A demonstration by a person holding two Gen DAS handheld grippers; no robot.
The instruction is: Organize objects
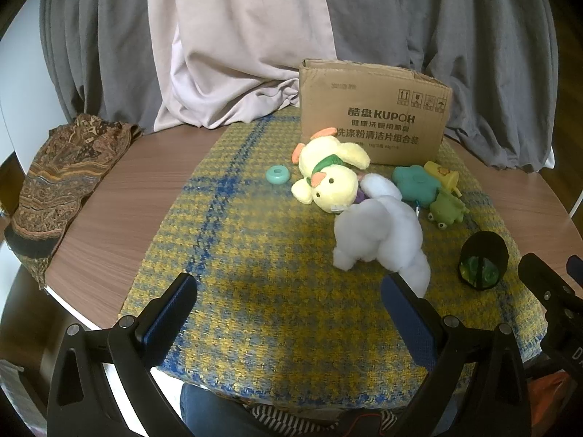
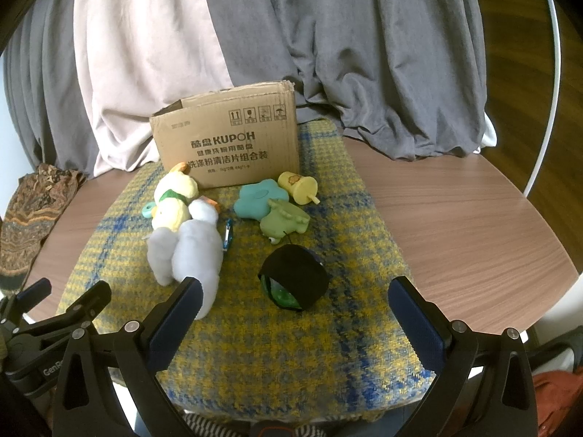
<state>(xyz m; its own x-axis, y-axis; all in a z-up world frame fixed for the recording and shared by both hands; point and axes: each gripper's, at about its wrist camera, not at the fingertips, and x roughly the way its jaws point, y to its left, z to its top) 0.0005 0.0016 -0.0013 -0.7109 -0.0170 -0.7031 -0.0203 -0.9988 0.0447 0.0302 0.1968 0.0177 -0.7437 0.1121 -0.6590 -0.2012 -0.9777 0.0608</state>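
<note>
Both claws are hanging wide apart, gripping nothing. The white plush [image 1: 379, 235] is lying just ahead of the left gripper [image 1: 291, 313]; the black pouch [image 2: 295, 276] is sitting between the right gripper [image 2: 295, 313] fingers' line, the cardboard box [image 2: 226, 142] standing farther beyond.

"KUPOH" on cardboard box [image 2: 226, 138]

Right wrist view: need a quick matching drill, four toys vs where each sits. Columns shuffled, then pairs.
Things:
1. yellow cup
2. green frog
3. white plush
4. black pouch

Places:
A. nearest the right tool, between its open fingers in view
B. on its side next to the cardboard box, right of the teal flower
C. left on the cloth, touching the yellow plush
D. between the teal flower and the black pouch

Pairs: 1-B, 2-D, 3-C, 4-A
</note>
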